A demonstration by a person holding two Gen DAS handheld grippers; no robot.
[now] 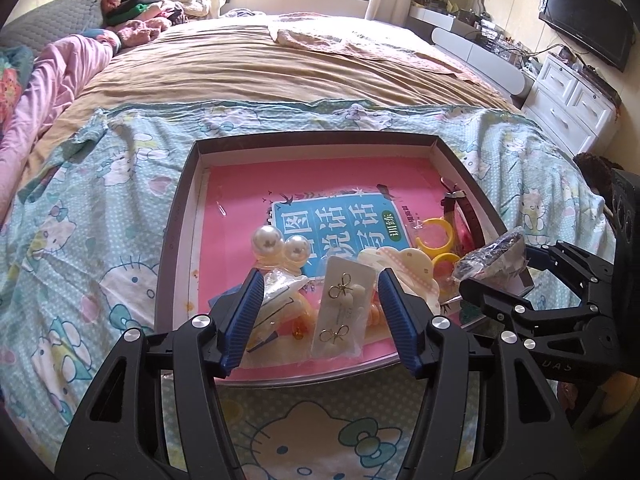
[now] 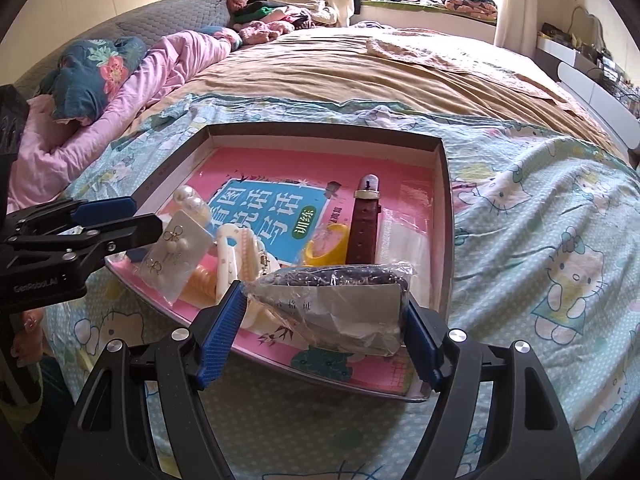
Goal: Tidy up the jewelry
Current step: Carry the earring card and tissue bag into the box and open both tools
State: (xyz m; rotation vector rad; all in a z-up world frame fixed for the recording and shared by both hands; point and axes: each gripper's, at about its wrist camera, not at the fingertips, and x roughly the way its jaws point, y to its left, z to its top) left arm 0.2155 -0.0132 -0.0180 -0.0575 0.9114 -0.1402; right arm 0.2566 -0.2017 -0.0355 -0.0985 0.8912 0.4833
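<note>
A shallow grey box (image 1: 176,216) with a pink book as its floor lies on the bed and holds jewelry. My left gripper (image 1: 320,284) is open, its blue pads either side of a white earring card (image 1: 344,312) with gold bow earrings, not touching it. Two large pearls (image 1: 280,244), a cream hair clip (image 1: 404,268), yellow rings (image 1: 434,236) and a brown watch strap (image 2: 364,228) lie in the box. My right gripper (image 2: 324,304) is shut on a clear plastic bag with a dark chain (image 2: 332,304), held over the box's near right corner.
The box sits on a Hello Kitty sheet (image 1: 100,240) over a tan bedspread (image 1: 280,68). Pink bedding and pillows (image 2: 120,80) lie at the left. A white dresser (image 1: 568,108) and a TV (image 1: 584,16) stand at the right.
</note>
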